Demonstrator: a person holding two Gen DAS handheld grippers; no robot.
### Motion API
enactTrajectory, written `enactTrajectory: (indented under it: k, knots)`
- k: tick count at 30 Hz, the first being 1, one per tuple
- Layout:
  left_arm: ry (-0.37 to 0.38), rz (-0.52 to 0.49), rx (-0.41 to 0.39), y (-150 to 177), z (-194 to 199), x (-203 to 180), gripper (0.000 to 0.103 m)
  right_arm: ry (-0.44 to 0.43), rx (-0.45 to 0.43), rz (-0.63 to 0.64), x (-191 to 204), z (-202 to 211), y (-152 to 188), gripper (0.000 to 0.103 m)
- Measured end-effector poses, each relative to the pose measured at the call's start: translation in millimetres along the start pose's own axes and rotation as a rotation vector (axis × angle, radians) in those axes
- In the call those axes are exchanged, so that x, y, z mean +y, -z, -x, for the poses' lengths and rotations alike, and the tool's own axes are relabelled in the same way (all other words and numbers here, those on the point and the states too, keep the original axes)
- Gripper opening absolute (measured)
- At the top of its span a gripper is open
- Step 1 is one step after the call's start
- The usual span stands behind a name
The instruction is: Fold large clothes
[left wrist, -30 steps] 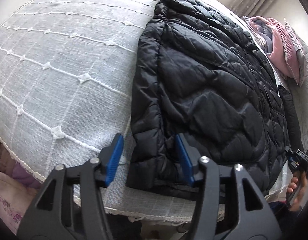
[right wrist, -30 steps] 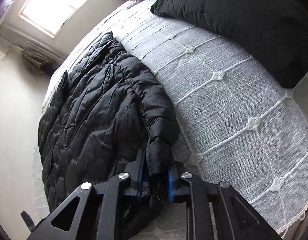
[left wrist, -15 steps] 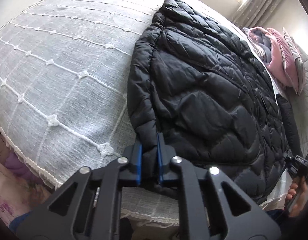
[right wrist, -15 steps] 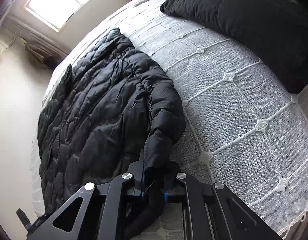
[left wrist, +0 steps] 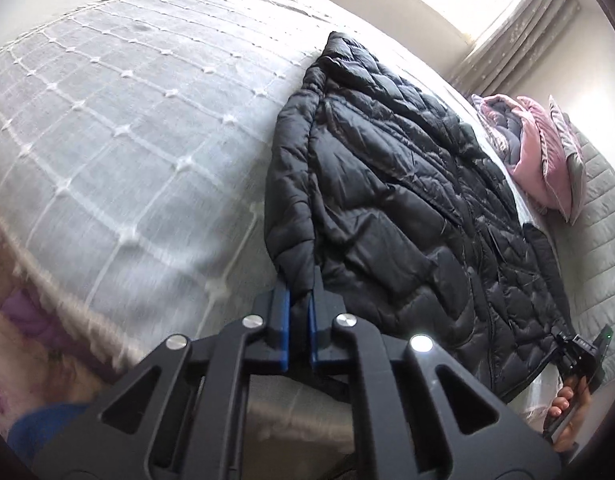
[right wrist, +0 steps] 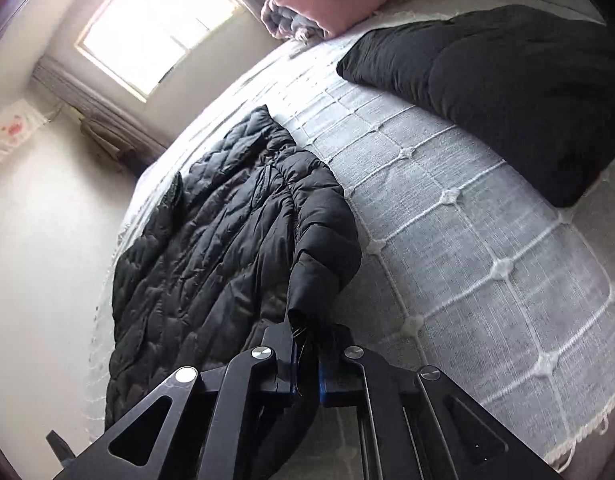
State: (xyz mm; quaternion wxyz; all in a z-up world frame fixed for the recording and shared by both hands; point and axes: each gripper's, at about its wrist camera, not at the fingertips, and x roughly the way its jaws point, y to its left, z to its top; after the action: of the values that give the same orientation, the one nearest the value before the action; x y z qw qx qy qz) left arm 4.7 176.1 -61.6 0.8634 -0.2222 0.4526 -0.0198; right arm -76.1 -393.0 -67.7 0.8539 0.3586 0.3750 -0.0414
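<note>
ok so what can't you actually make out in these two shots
- Left wrist view: the jacket hem where the left gripper grips it is hidden between the fingers.
- Left wrist view: the floor and near edge of the bedspread are motion-blurred.
- Left wrist view: the right hand is cut off by the lens rim.
- Right wrist view: the cuff in the right gripper is hidden by its fingers.
- Right wrist view: the black pillow runs off the frame.

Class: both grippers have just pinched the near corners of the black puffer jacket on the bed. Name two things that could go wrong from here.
1. The left gripper and right gripper each pinch only a thin edge of the jacket; the slick fabric might slip free.
2. The jacket lies close to the bed's edge and could slide off.
</note>
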Motion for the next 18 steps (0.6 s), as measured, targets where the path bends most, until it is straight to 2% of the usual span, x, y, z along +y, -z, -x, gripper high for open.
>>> enactTrajectory:
  k: [3, 4, 5, 7, 10, 13, 16, 18]
  knots:
    - [-0.005, 0.018, -0.023, 15.8, 22.5, 3.5, 0.008, -0.114, -0.022, -0.059, -17.0, 21.5, 22.2, 0.005]
    - [0.004, 0.033, -0.03, 16.6, 31.7, 5.4, 0.008, -0.213, -0.035, -0.104, -24.9, 32.7, 28.0, 0.005]
    - [0.021, 0.048, -0.041, 16.9, 45.2, 7.7, 0.008, -0.274, -0.05, -0.114, -27.0, 45.9, 32.6, 0.005]
    - [0.072, 0.074, -0.058, 14.5, 69.0, 11.9, 0.008, -0.297, -0.085, -0.096, -25.7, 69.6, 40.4, 0.005]
    - [0.135, 0.062, -0.108, 15.3, 118.5, 10.5, 0.007, -0.382, -0.124, -0.091, -25.4, 111.6, 53.2, 0.005]
    - [0.22, 0.052, -0.163, 12.7, 167.7, 6.8, 0.007, -0.482, -0.192, -0.079, -15.2, 153.1, 49.6, 0.005]
    - [0.289, 0.043, -0.248, 4.3, 208.1, 0.0, 0.007, -0.553, -0.317, 0.0, 7.3, 199.3, 40.5, 0.005]
    - [0.307, 0.048, -0.298, -6.7, 221.6, -2.8, 0.007, -0.586, -0.396, 0.07, 25.1, 223.6, 33.6, 0.005]
